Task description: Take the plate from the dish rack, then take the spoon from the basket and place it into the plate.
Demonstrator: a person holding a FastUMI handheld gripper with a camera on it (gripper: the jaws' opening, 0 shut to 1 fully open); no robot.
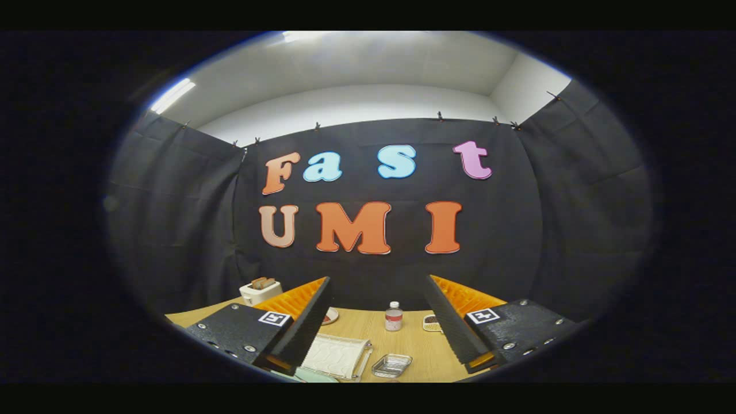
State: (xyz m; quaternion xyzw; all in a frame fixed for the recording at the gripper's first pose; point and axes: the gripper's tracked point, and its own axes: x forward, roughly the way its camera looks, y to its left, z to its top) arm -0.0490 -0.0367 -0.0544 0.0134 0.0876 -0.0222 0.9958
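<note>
Dish rack (339, 356): a pale, whitish frame with wavy ribs and a thin wire edge, lying on the bench low in the frame, between the two fingers and nearer the left one.
Plate (313, 376): a pale green curved rim at the very bottom of the frame, just below the rack (mostly cut off, so I cannot tell whether it sits in the rack or beside it).
Basket (391, 365): a small shiny metal tray, low centre, just beside the rack; whether a spoon lies in it is too small to tell.
Fingers (379, 310): spread wide apart, holding nothing and touching nothing, raised above the bench.
Bench (414, 345): light wood.
Bottle (394, 316): small, clear, red label, upright at centre between the fingers, beyond the basket.
Toaster (260, 291): white, bread in its slots, lower left beyond the left finger.
Small dishes (431, 323): one just inside each finger, partly hidden.
</note>
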